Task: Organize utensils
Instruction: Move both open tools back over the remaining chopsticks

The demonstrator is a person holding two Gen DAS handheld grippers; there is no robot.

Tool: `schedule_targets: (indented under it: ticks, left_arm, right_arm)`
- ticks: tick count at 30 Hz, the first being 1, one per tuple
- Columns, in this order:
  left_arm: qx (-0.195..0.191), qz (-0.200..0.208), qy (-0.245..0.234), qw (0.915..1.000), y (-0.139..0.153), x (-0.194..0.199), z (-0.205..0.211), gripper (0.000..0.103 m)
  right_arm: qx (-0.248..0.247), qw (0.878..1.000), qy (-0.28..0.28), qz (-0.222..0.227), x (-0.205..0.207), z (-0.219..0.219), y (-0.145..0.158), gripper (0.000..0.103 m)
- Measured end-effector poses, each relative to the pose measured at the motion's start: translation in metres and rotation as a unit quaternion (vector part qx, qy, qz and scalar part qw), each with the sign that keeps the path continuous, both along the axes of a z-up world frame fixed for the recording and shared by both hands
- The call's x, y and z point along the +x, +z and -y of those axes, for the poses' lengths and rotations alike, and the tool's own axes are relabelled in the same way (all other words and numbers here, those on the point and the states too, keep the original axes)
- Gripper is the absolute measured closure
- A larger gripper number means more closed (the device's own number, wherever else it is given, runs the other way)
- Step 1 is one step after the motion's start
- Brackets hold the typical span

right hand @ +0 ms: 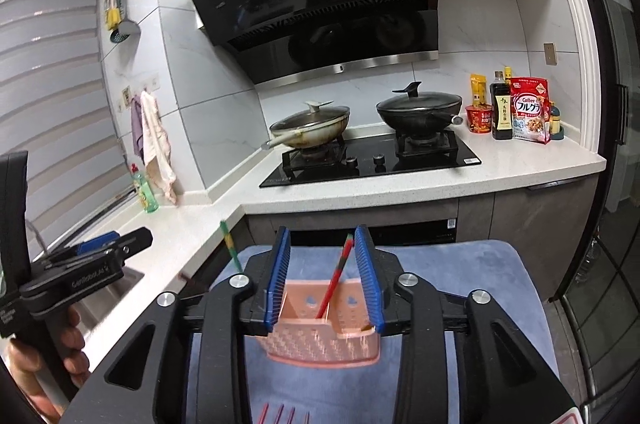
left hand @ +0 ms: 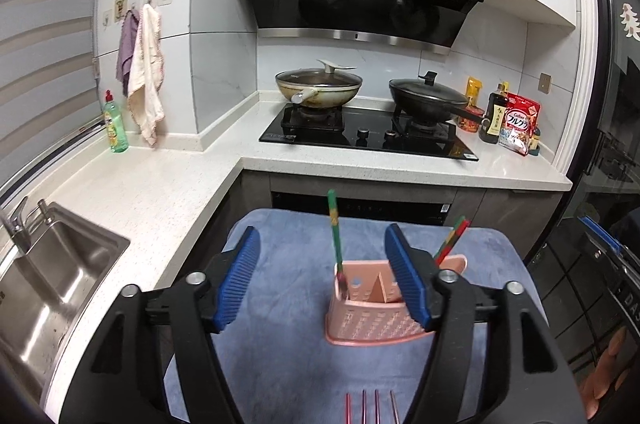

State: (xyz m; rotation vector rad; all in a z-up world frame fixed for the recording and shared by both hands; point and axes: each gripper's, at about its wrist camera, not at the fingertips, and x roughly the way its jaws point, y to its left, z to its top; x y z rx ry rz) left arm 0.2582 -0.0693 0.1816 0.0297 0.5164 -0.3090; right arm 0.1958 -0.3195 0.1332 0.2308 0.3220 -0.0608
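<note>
The pink utensil holder [left hand: 370, 308] was seen standing on the blue mat [left hand: 288, 256] with chopsticks [left hand: 335, 232] upright inside, while the left gripper [left hand: 322, 284] and the right gripper [right hand: 325, 280] were both held released, nothing being grasped.

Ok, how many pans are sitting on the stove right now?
2: a pale pan on the left side of the stove and a black pan on its right side, both covered. Nothing suggests that another is hidden.
</note>
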Motion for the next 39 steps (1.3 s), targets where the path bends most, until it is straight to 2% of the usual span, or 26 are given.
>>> schedule_targets:
  ticks: [9, 19, 29, 32, 39]
  left_arm:
    - [0.022, -0.026, 0.01, 0.9994, -0.039, -0.037, -0.018, 0.039]
    - [0.058, -0.07, 0.019, 0.9957, -0.101, -0.08, -0.03, 0.038]
    - [0.087, -0.124, 0.035, 0.9879, -0.163, -0.117, -0.046, 0.036]
    - [0.099, -0.135, 0.043, 0.985, -0.178, -0.127, -0.052, 0.036]
    - [0.098, -0.166, 0.053, 0.9798, -0.205, -0.144, -0.066, 0.036]
  right_arm:
    - [0.005, 0.999, 0.011, -0.04, -0.045, -0.015, -0.045, 0.066]
    - [-0.032, 0.994, 0.014, -0.1, -0.088, -0.04, -0.103, 0.066]
    - [-0.034, 0.982, 0.04, -0.18, -0.119, -0.067, -0.177, 0.066]
    - [-0.023, 0.979, 0.047, -0.199, -0.126, -0.072, -0.195, 0.066]
    - [-0.02, 0.973, 0.056, -0.225, -0.135, -0.086, -0.221, 0.066]
